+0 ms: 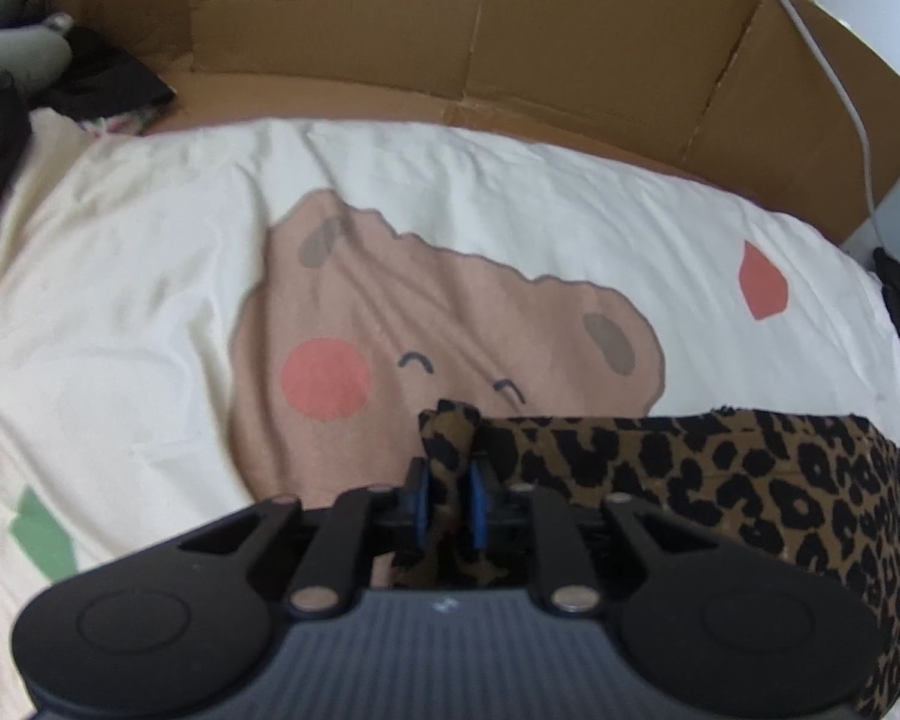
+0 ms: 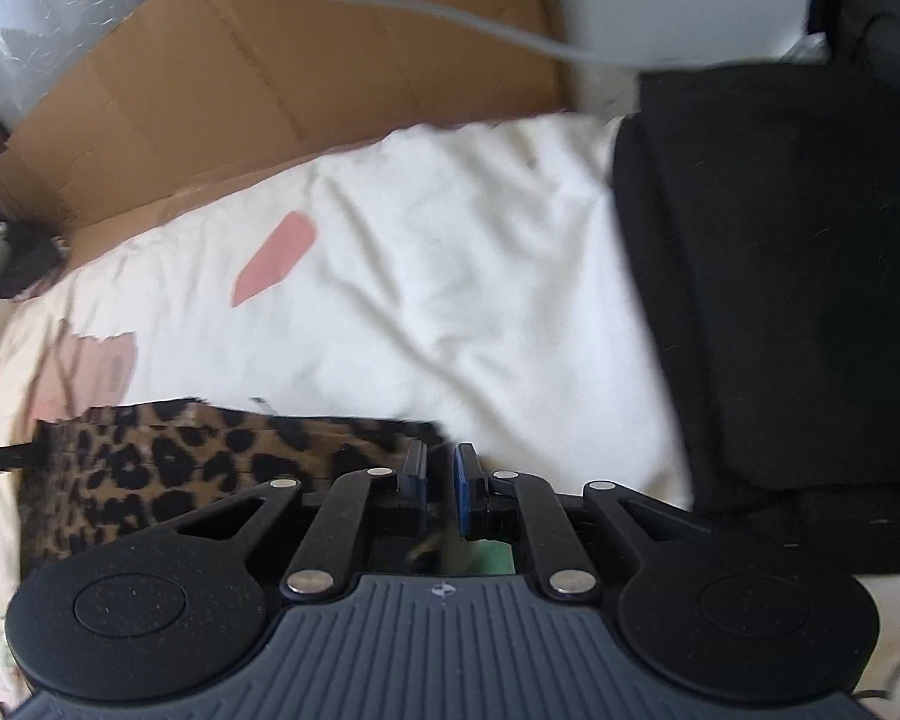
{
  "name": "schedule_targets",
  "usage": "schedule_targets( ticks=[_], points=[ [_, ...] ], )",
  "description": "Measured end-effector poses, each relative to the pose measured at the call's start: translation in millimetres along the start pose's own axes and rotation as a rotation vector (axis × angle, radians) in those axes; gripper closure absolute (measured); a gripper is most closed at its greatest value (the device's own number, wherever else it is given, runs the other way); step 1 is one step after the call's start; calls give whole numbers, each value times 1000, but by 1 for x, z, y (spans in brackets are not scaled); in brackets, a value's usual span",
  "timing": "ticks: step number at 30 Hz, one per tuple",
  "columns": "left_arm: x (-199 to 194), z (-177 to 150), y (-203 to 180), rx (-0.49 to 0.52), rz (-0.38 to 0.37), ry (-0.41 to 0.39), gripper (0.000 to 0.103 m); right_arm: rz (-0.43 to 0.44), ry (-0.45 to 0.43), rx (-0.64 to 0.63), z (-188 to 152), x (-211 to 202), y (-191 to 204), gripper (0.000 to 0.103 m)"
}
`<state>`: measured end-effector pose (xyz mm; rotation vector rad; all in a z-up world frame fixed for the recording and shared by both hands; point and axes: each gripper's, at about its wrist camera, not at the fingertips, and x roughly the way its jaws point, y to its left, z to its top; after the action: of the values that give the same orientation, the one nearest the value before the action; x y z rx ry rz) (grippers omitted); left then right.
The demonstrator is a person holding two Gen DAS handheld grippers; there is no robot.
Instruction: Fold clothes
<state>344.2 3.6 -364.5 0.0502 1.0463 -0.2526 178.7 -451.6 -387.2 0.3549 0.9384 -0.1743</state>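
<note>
A leopard-print garment (image 1: 720, 492) is stretched between my two grippers above a cream bedsheet with a brown capybara print (image 1: 426, 324). My left gripper (image 1: 449, 492) is shut on a bunched corner of the garment, which sticks up between the blue pads. In the right wrist view the garment (image 2: 168, 468) runs off to the left. My right gripper (image 2: 439, 480) has its pads close together at the garment's other edge, and a bit of leopard fabric shows behind them.
A cardboard wall (image 1: 450, 30) stands behind the bed, with a white cable (image 1: 834, 78) hanging across it. A folded black garment (image 2: 780, 276) lies on the sheet to the right. Dark clothes (image 1: 102, 84) sit at the far left corner.
</note>
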Motion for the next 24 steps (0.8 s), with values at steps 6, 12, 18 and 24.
schedule_targets(
  ticks=[6, 12, 18, 24],
  points=[
    [-44, -8, -13, 44, 54, -90, 80, 53, -69, -50, 4, -29, 6, 94],
    [-53, -13, -56, 102, -105, -80, 80, 192, -59, -120, -2, -30, 43, 94],
    [-45, -11, -103, 145, -204, -78, 84, 266, -40, -161, -6, -17, 84, 94],
    [-27, -14, -122, 178, -223, -64, 87, 246, -13, -209, -9, 1, 101, 93]
  ],
)
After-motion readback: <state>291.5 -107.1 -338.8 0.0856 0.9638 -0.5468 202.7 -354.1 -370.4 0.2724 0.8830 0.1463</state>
